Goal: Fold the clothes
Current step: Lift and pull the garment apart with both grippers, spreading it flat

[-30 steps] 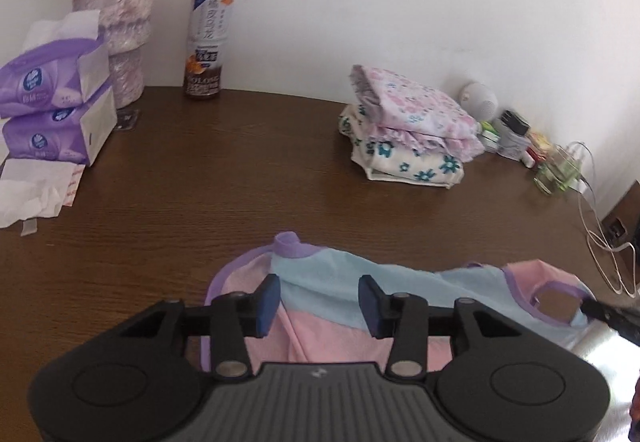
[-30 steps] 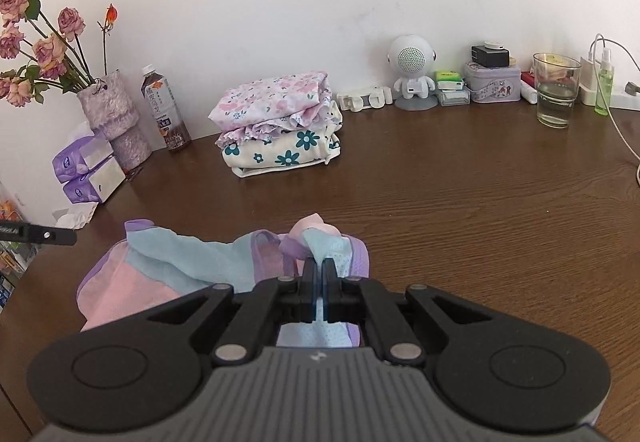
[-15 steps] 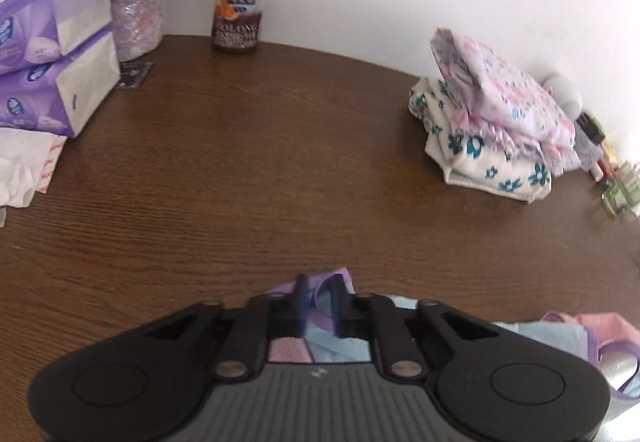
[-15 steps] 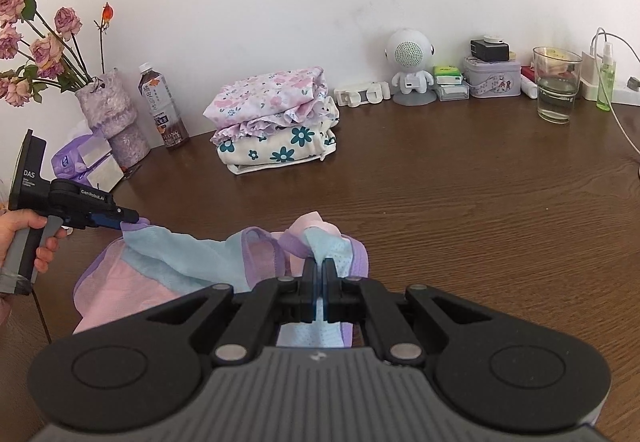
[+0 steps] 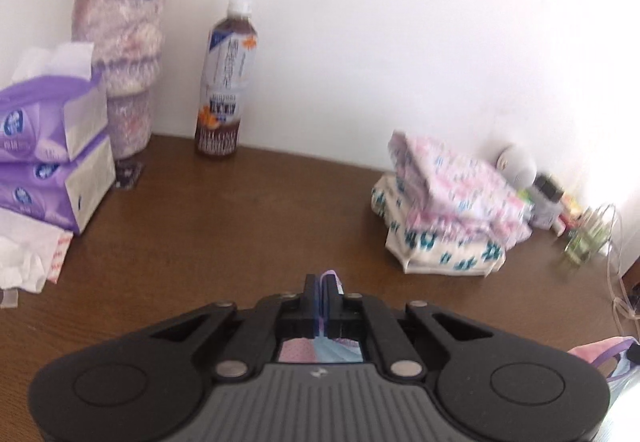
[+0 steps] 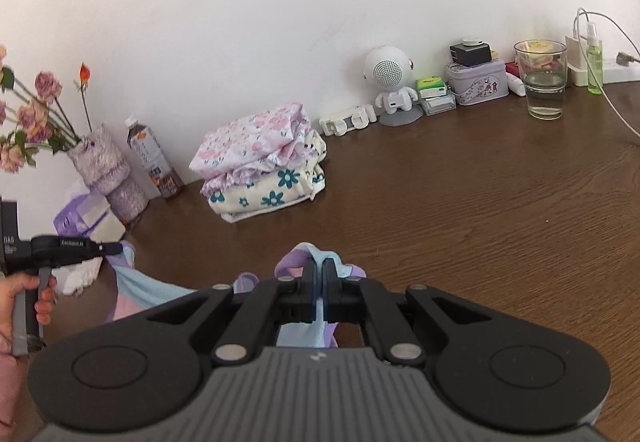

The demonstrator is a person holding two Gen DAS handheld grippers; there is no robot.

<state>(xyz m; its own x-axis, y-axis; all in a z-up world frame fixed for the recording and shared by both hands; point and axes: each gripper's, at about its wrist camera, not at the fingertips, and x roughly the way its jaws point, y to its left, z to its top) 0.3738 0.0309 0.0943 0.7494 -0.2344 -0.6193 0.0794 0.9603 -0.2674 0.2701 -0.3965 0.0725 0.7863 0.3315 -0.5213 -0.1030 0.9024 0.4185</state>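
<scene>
**Both grippers pinch the pastel garment, one at each end**

The left gripper (image 5: 322, 292) is clamped on a purple-trimmed edge of the garment (image 6: 136, 288), and the right gripper (image 6: 319, 284) is clamped on another bunched edge of it. Holding two edges apart likely lets the person spread the cloth flat before a fold. Seen from the right wrist, the garment hangs from that gripper's tips and sags toward 9 o'clock, where the left gripper holds its far end above the tabletop (image 6: 460, 202). The folded stack (image 6: 264, 166) sits at 11 o'clock, well apart, probably kept back near the wall to leave working room.
</scene>
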